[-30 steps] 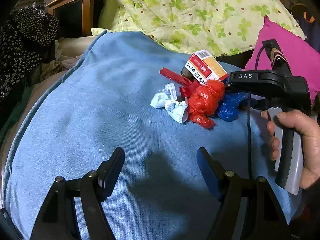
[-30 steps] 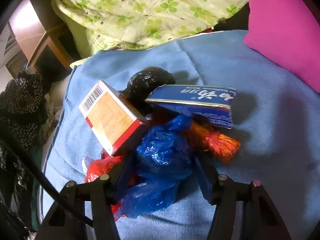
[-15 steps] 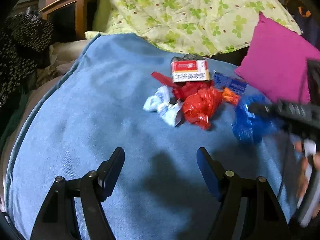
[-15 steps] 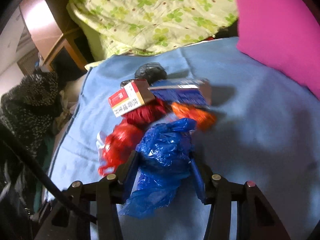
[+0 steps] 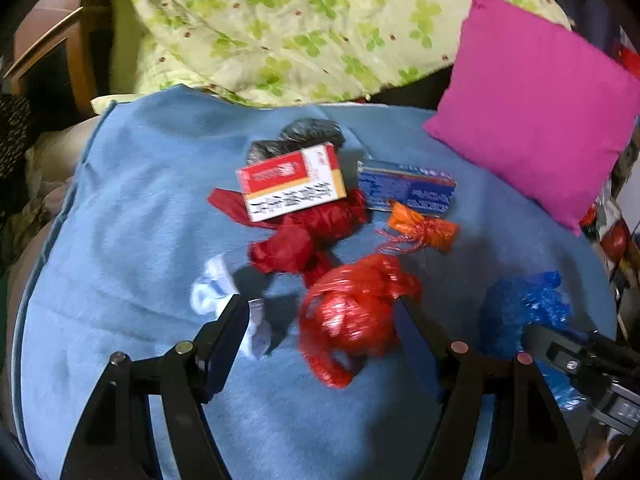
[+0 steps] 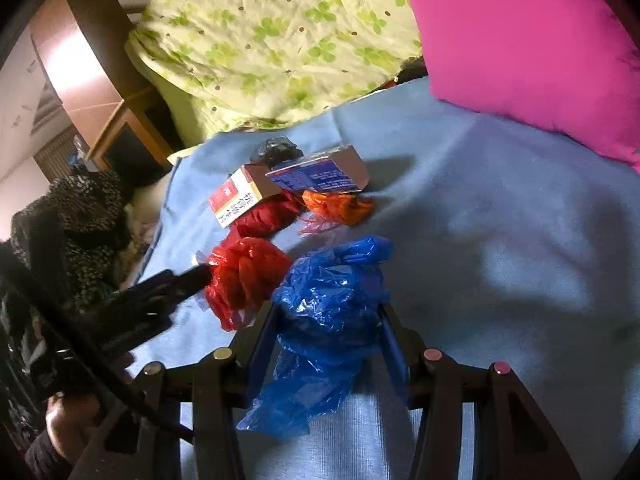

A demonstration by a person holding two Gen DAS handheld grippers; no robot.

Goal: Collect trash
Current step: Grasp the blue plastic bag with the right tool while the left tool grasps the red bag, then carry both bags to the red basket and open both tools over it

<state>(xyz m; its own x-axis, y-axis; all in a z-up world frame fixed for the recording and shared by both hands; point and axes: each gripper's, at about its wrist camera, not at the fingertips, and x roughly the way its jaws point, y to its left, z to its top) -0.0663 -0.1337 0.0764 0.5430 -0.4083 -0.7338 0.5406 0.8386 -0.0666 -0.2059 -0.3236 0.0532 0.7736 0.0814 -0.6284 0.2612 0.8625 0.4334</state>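
Observation:
A pile of trash lies on a blue blanket [image 5: 120, 208]: a red and white box [image 5: 292, 180], a blue box [image 5: 404, 188], a black bag [image 5: 304, 136], an orange wrapper [image 5: 424, 228], a dark red bag [image 5: 304, 236], a white scrap [image 5: 212, 288] and a bright red bag [image 5: 348, 316]. My left gripper [image 5: 320, 320] is open, with the bright red bag between its fingers. My right gripper [image 6: 328, 320] is shut on a blue plastic bag [image 6: 328, 304], held away from the pile; the blue bag also shows in the left wrist view [image 5: 524, 308].
A pink pillow [image 5: 536, 120] lies at the blanket's right. A green flowered quilt [image 5: 300, 28] is bunched behind the pile. A wooden cabinet [image 6: 124, 128] and dark speckled clothing [image 6: 76, 216] stand off the left edge.
My right gripper has pulled the blue bag out of the pile toward the near right. My left gripper has moved forward until the bright red bag sits between its fingers.

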